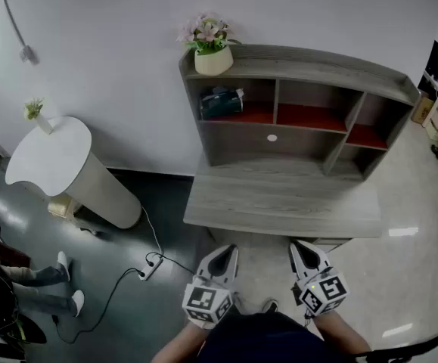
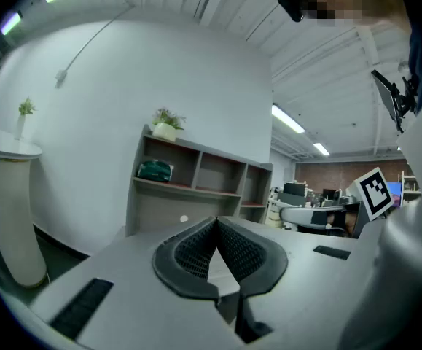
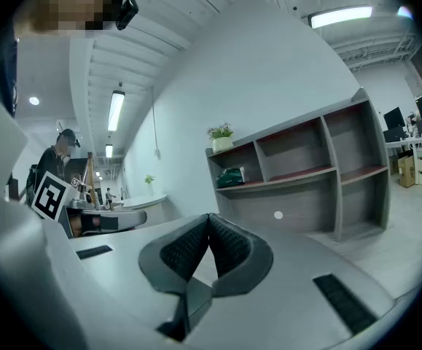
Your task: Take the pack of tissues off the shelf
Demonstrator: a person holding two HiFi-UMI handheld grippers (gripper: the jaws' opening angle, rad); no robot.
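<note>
We hold the left gripper (image 1: 225, 254) and right gripper (image 1: 303, 248) clenched shut and empty, just short of the tabletop (image 1: 279, 203). At twelve o'clock, the dark pack of tissues (image 1: 220, 102) sits shadowed in the shelf's (image 1: 302, 70) upper left compartment, its print too small to read.

No legible text, brand or number found; only coded black-and-white square markers on the left gripper (image 1: 228, 250) and right gripper (image 1: 299, 246).
</note>
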